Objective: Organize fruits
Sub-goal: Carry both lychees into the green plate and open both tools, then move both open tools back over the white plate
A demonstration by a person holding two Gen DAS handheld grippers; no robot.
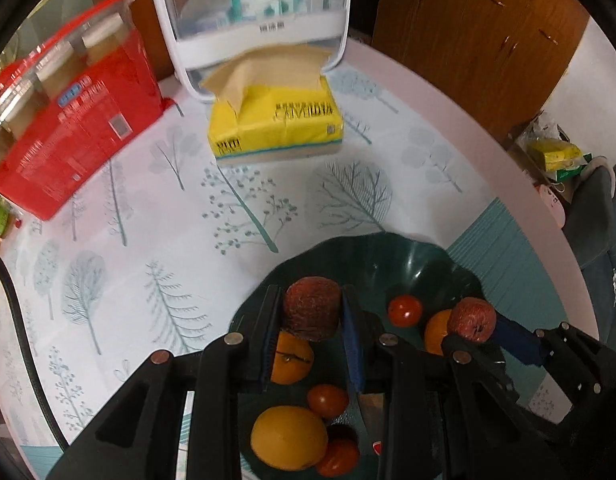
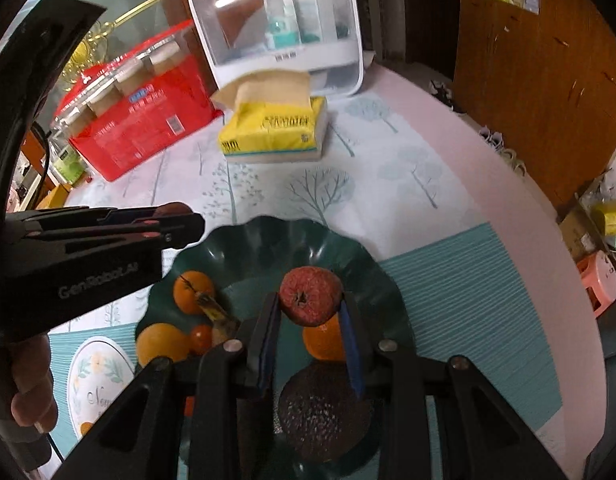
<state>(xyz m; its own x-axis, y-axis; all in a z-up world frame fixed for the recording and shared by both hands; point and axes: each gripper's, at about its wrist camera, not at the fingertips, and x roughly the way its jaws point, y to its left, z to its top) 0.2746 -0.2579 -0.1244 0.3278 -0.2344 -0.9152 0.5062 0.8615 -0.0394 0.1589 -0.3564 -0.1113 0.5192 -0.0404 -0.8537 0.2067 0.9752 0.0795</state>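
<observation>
Pinching a wrinkled dark-red round fruit (image 1: 312, 307) between its blue-padded fingers (image 1: 350, 344), the left gripper (image 1: 310, 312) hangs over the near side of a dark green scalloped plastic bowl (image 1: 408, 256); the right gripper (image 2: 310, 304) likewise clamps a second wrinkled red fruit with a dimpled stem end (image 2: 310, 296) over the same bowl. Below the left fingers lie an orange citrus with a stem scar (image 1: 290, 358), a small red tomato (image 1: 327, 400) and a smooth yellow-orange fruit (image 1: 288, 442); beyond them sits another small red tomato (image 1: 405, 311). Under the right fingers rest an orange citrus (image 2: 324, 340) and a dark, speckled rough-skinned fruit (image 2: 322, 412). Farther out on the tree-printed tablecloth (image 1: 148, 216) stand a yellow tissue pack (image 1: 276, 120), a red clear-lidded box (image 1: 68, 136) and a white clear-fronted cabinet (image 1: 252, 20). Both fruits are round and gripped by narrow pads, so either could roll out if tilted; dropped from above, one might strike the piled fruit and bounce over the low rim; the two grippers work close together and could collide. The bowl's near rim is hidden behind the gripper bodies, and a yellowish-brown stalk-like object (image 2: 218, 316) to the left of the right fingers is too blurred to identify.
</observation>
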